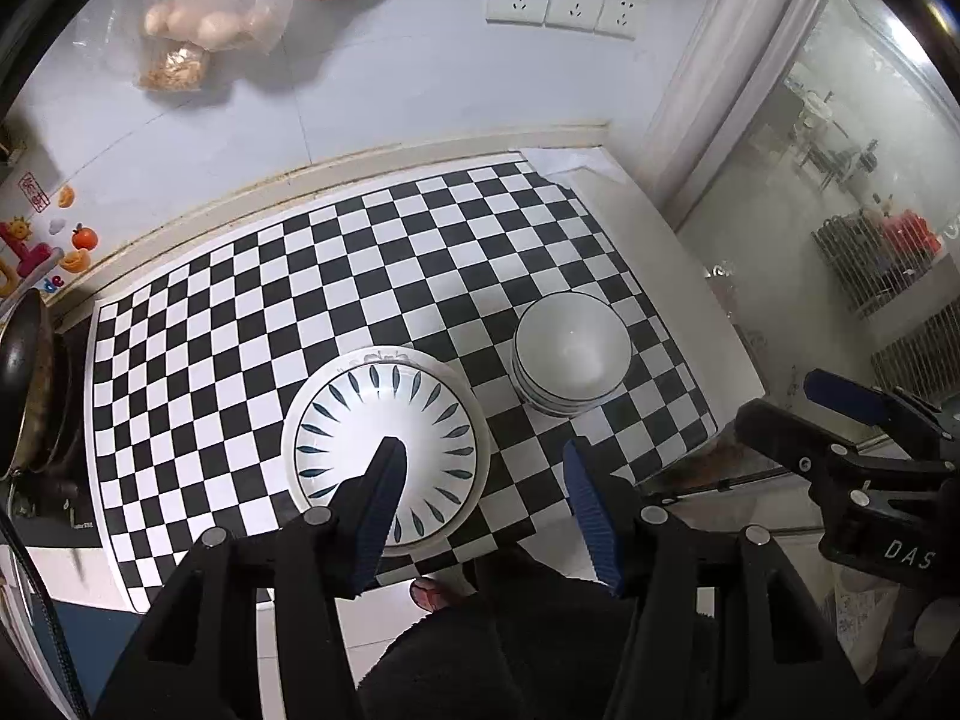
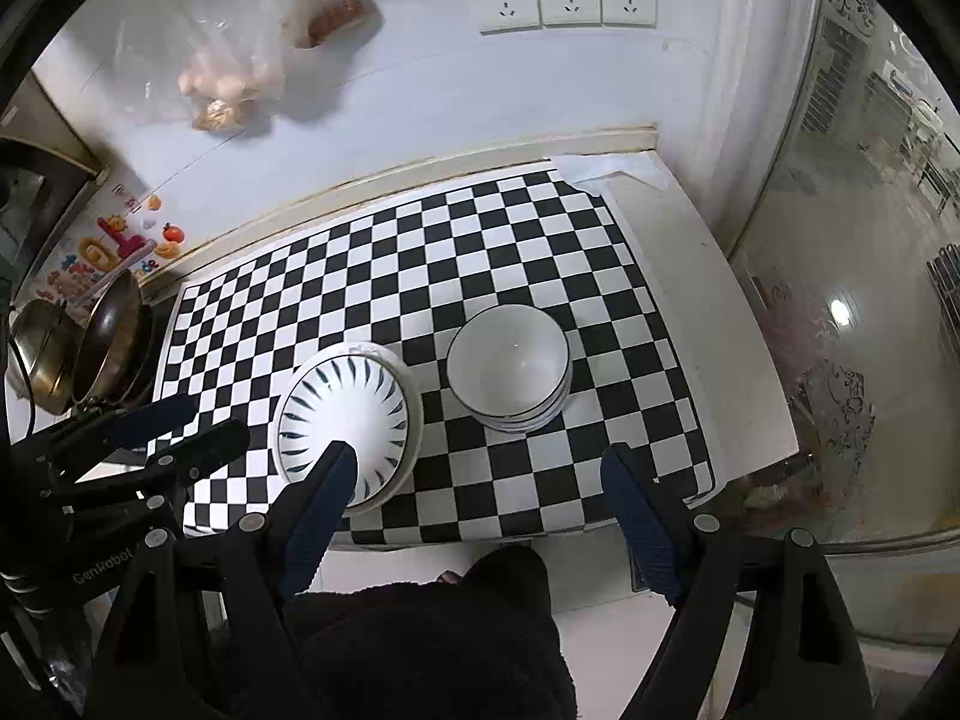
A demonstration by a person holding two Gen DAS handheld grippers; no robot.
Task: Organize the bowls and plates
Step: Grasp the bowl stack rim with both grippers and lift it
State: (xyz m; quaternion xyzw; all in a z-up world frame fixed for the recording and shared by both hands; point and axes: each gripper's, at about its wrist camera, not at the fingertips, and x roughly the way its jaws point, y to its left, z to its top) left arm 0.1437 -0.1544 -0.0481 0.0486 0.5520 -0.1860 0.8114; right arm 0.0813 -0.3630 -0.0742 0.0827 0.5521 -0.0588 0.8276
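A stack of plates (image 1: 384, 414) with a blue leaf-pattern plate on top sits near the front of the checkered mat (image 1: 300, 276); it also shows in the right wrist view (image 2: 348, 408). A stack of white bowls (image 1: 570, 354) stands to its right, also in the right wrist view (image 2: 510, 366). My left gripper (image 1: 483, 456) is open and empty, raised above the mat's front edge between the two stacks. My right gripper (image 2: 477, 468) is open and empty, also raised above the front edge. The right gripper shows at the right in the left wrist view (image 1: 840, 420).
A wok (image 2: 108, 336) and a metal pot (image 2: 42, 354) stand at the left on the stove. Bags of food (image 1: 198, 18) hang on the wall beside power sockets (image 1: 564, 0). A glass door (image 1: 840, 180) is on the right. The counter's front edge is near.
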